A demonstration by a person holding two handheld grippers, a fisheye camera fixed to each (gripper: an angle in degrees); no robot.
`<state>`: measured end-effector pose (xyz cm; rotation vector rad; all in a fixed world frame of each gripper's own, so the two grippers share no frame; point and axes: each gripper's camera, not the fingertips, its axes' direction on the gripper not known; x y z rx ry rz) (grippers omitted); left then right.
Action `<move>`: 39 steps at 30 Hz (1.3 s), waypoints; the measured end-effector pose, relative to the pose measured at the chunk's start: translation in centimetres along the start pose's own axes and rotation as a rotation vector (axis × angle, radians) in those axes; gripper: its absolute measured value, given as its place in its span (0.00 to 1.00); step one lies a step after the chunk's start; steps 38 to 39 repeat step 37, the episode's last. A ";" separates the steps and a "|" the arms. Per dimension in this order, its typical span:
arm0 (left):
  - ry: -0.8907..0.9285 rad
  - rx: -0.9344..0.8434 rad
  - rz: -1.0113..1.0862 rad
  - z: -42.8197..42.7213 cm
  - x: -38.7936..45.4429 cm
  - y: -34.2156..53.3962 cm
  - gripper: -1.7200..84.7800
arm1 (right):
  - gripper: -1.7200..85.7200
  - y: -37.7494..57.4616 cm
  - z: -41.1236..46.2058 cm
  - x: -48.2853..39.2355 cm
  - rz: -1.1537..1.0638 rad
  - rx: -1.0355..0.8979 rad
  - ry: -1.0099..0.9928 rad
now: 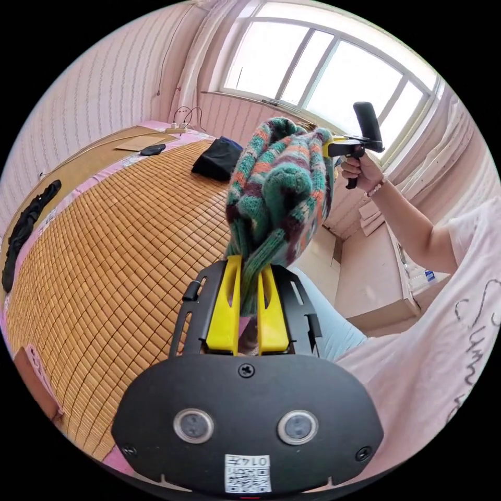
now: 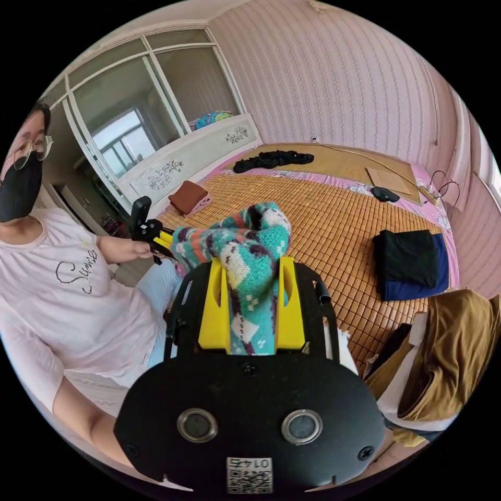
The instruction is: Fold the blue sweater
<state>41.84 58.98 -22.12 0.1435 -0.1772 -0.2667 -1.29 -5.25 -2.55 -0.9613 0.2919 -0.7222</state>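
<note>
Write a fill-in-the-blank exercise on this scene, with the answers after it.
1. The sweater hangs in the air between the two ____.
2. The left gripper has yellow jaws, and they are ____ on the sweater.
3. Below the sweater lies a woven ____ mat.
4. On the mat, the folded black garment lies on top of a ____ one.

Answers: grippers; shut; bamboo; blue
</note>
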 end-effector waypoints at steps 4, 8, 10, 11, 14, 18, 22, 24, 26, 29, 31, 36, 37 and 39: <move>0.155 0.095 0.076 2.5 -1.0 -10.4 0.08 | 0.17 -8.2 -6.2 6.5 0.000 -0.100 0.156; 0.273 0.151 -0.024 8.2 -6.2 -24.3 0.09 | 0.18 -18.9 -9.2 18.1 0.263 -0.229 0.412; 0.279 0.099 -0.161 13.5 -10.0 -29.2 0.11 | 0.18 -20.9 -9.4 21.3 0.429 -0.217 0.625; 0.228 0.030 -0.243 17.1 -12.3 -30.8 0.11 | 0.19 -21.1 -8.5 22.3 0.501 -0.185 0.664; 0.172 -0.128 -0.355 23.5 -16.0 -29.7 0.12 | 0.18 -18.7 -1.4 24.3 0.570 -0.247 0.525; 0.214 -0.172 -0.395 25.1 -18.6 -24.4 0.11 | 0.20 -12.0 11.2 27.8 0.661 -0.603 0.460; 0.211 -0.129 -0.313 20.0 -19.9 -16.1 0.11 | 0.25 -8.5 15.7 28.3 0.793 -0.570 0.480; 0.137 -0.119 -0.265 16.5 -19.6 -11.4 0.11 | 0.24 -9.1 15.7 26.9 0.763 -0.556 0.512; 0.035 -0.093 -0.259 11.5 -18.8 -4.3 0.10 | 0.23 -9.9 15.0 23.7 0.732 -0.495 0.565; -0.109 -0.056 -0.346 5.2 -17.3 4.7 0.10 | 0.20 -10.1 14.7 15.4 0.620 -0.266 0.478; -0.208 -0.039 -0.426 1.6 -16.2 10.1 0.10 | 0.17 -9.3 16.2 9.1 0.538 -0.211 0.407; -0.423 0.128 -0.635 -8.6 -13.7 22.6 0.09 | 0.15 -8.1 23.8 -7.7 0.386 -0.285 0.167; -0.489 0.179 -0.681 -11.1 -13.2 25.5 0.09 | 0.15 -8.8 25.8 -11.8 0.336 -0.321 0.112; -0.489 0.179 -0.681 -11.1 -13.2 25.5 0.09 | 0.15 -8.8 25.8 -11.8 0.336 -0.321 0.112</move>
